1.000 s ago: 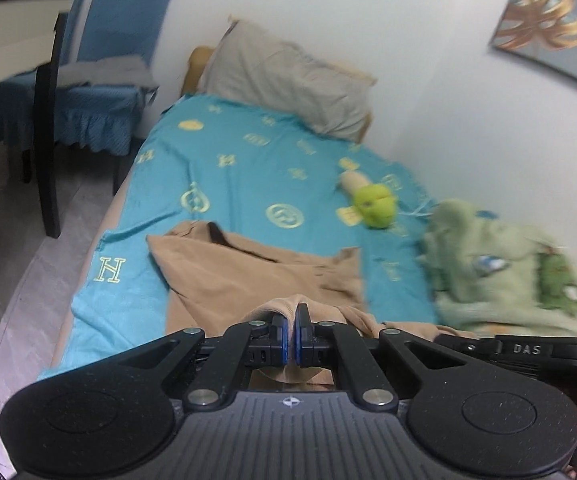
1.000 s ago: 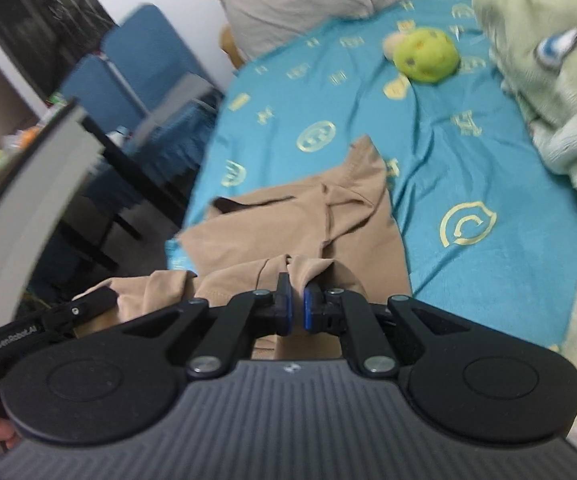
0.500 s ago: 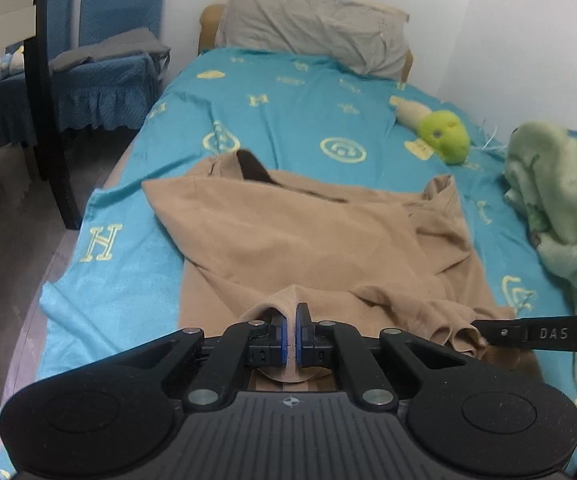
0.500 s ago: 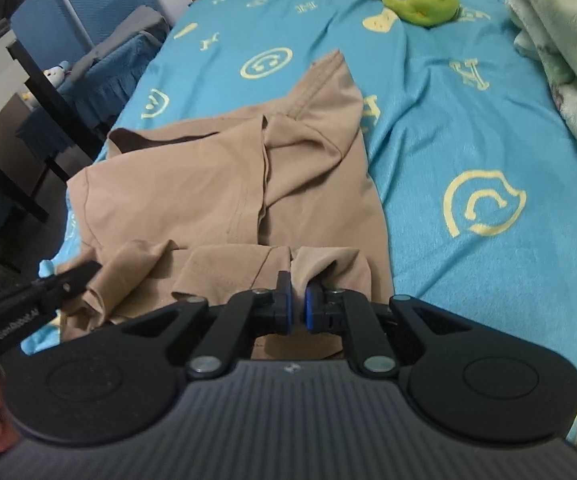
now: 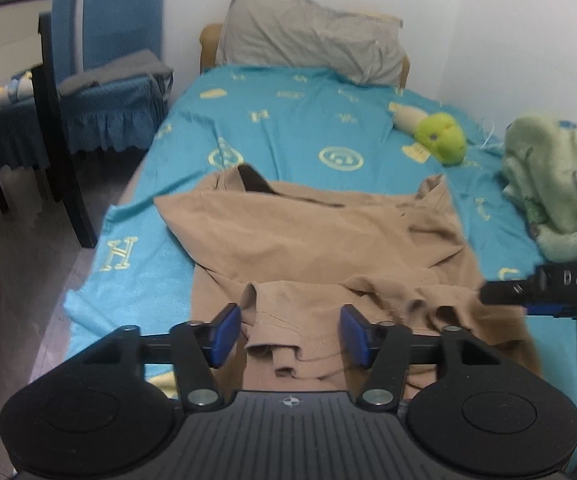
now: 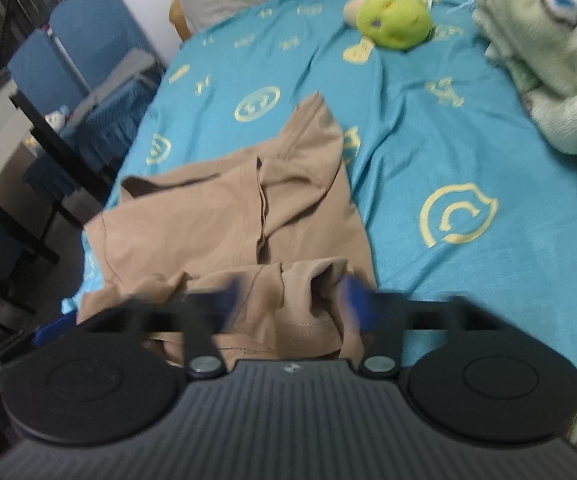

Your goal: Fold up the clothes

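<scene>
A tan garment [image 5: 308,240] [image 6: 224,220] lies rumpled on the turquoise bed sheet [image 5: 296,120] [image 6: 448,152], its near hem bunched towards me. My left gripper [image 5: 290,330] hovers over the hem's left part; its jaws are opening, the blue pads [image 5: 224,328] stand apart from the cloth that lies between them. My right gripper [image 6: 294,300] is over the hem's right part, blurred, its jaws also opening with loose cloth between them. The right gripper's finger [image 5: 544,284] shows at the right edge of the left wrist view.
A grey pillow [image 5: 312,36] leans at the bed's head. A green plush toy [image 5: 440,136] [image 6: 396,20] and a pale green fleece blanket [image 5: 560,184] [image 6: 548,60] lie on the right side. Blue-covered chairs [image 5: 104,80] and a dark table leg [image 5: 64,168] stand left of the bed.
Both grippers came down with the tan garment's hem and have opened, letting the cloth drop onto the bed. The garment now lies spread flatter on the sheet.
</scene>
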Demonstrator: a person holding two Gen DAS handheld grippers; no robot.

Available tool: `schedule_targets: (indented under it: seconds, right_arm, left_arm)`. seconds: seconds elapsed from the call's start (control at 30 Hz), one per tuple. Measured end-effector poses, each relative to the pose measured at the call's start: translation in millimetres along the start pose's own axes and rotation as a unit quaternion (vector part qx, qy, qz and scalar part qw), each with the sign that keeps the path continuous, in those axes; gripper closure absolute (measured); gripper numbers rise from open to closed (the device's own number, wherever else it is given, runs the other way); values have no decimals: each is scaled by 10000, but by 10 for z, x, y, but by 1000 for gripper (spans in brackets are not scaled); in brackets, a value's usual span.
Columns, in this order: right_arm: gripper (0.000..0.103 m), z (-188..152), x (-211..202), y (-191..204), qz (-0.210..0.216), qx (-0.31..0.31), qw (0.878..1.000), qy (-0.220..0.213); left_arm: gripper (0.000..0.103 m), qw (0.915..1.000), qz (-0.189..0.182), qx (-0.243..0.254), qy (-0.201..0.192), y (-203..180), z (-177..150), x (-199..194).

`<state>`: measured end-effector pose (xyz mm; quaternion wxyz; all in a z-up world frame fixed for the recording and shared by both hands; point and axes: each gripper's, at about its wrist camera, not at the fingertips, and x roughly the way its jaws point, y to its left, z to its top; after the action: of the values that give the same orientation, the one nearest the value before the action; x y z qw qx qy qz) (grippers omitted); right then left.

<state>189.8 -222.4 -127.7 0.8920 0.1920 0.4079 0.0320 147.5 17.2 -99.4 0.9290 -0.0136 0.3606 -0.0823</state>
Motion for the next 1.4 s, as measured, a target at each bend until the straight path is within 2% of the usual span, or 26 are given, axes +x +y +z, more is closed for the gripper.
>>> schedule_targets:
  seconds: [0.03, 0.07, 0.17, 0.3, 0.4, 0.53, 0.67, 0.73, 0.8, 0.83, 0.9, 1.03, 1.2, 1.27, 1.33, 1.4]
  right_arm:
    - [8, -11, -70, -1, 35, 4, 9999, -100]
    - [10, -23, -140, -2, 70, 8, 9998, -200]
    - [10, -81, -348, 41, 180, -68, 9991, -373]
    - [10, -186, -550, 94, 238, -260, 9979, -551]
    - [10, -218, -586, 130, 162, -369, 9974, -598]
    - [10, -194, -574, 106, 120, -249, 9980, -568]
    - [10, -191, -557, 40, 156, -42, 9986, -511]
    - [10, -186, -549, 1, 200, 96, 9986, -482]
    - [10, -182, -540, -33, 240, 232, 9984, -456]
    - [10, -180, -535, -47, 258, 298, 9982, -444]
    - [10, -178, -525, -80, 305, 409, 9979, -409]
    - [10, -169, -513, -135, 427, 678, 9962, -327]
    - [10, -153, -558, -212, 568, 980, 9929, -358]
    - [10, -146, -579, -253, 584, 1117, 9913, -383]
    - [10, -141, -589, -299, 606, 1272, 9893, -392]
    - [10, -144, -593, -342, 617, 1394, 9876, -370]
  left_arm:
    - [22, 10000, -29, -9, -36, -20, -13, -93]
    - [15, 10000, -59, -24, -65, -42, -29, -189]
    - [9, 9996, -222, -147, 0, -95, -80, -449]
    - [8, 9953, -545, -616, 516, -101, -154, -663]
    - [8, 9888, -638, -935, 975, -94, -236, -724]
    - [9, 9711, -696, -1571, 1657, -13, -385, -602]
    - [10, 9444, -663, -2258, 2295, 103, -542, -330]
    - [10, 9316, -633, -2602, 2456, 192, -613, -195]
    - [10, 9221, -637, -2882, 2502, 287, -683, -81]
    - [6, 9188, -697, -3026, 2436, 339, -705, -65]
    - [5, 9130, -876, -3314, 2214, 447, -735, -73]
    - [6, 9065, -1270, -3607, 1793, 587, -815, -154]
    - [8, 9092, -1838, -3593, 1023, 609, -747, -388]
    - [8, 9091, -1976, -3558, 889, 588, -736, -431]
    - [10, 9140, -1826, -3471, 1042, 542, -746, -413]
    - [15, 9162, -1519, -3388, 1508, 493, -817, -324]
